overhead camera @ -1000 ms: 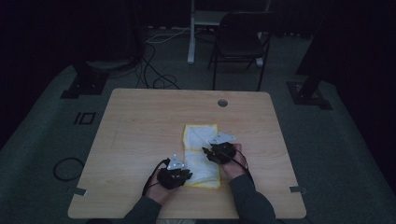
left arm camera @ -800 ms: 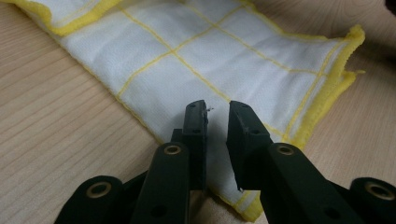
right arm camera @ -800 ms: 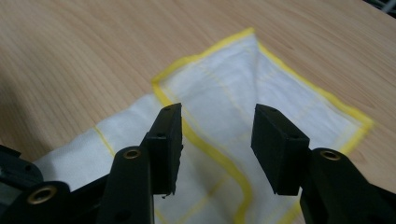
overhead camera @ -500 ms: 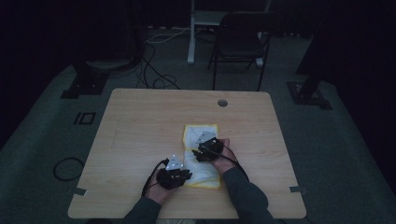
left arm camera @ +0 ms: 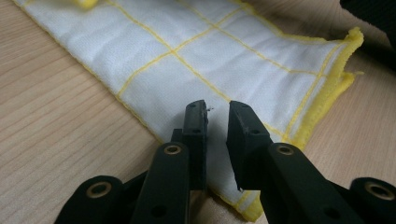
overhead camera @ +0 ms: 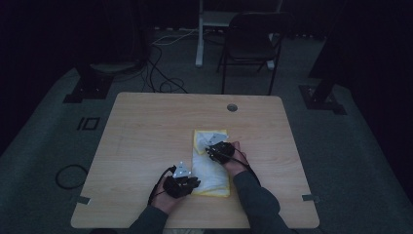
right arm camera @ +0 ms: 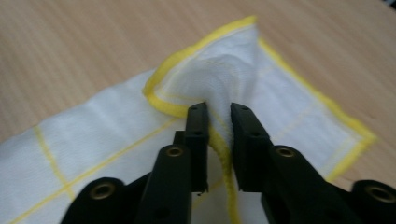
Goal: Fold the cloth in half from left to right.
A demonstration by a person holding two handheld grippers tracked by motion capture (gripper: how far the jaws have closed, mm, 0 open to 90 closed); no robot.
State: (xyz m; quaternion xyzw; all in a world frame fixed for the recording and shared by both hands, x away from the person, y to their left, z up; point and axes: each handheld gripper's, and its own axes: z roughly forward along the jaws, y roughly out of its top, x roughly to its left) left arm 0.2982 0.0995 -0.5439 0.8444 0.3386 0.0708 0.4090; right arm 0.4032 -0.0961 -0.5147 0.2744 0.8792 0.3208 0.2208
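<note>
The right gripper (right arm camera: 218, 114) is clamped on a raised yellow hem of the cloth (overhead camera: 210, 165); the left gripper (left arm camera: 218, 112), jaws slightly apart, rests over its near edge. The cloth, white with yellow grid lines, lies on the wooden bench (overhead camera: 146, 131), long axis running away from the person. No writing is readable.

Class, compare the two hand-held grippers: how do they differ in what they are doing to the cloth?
The right hand-held gripper pinches a raised yellow hem of the cloth; the left hand-held gripper grips nothing, jaws slightly apart. The right works farther up the cloth, the left at its near edge. Both have black jaws.
</note>
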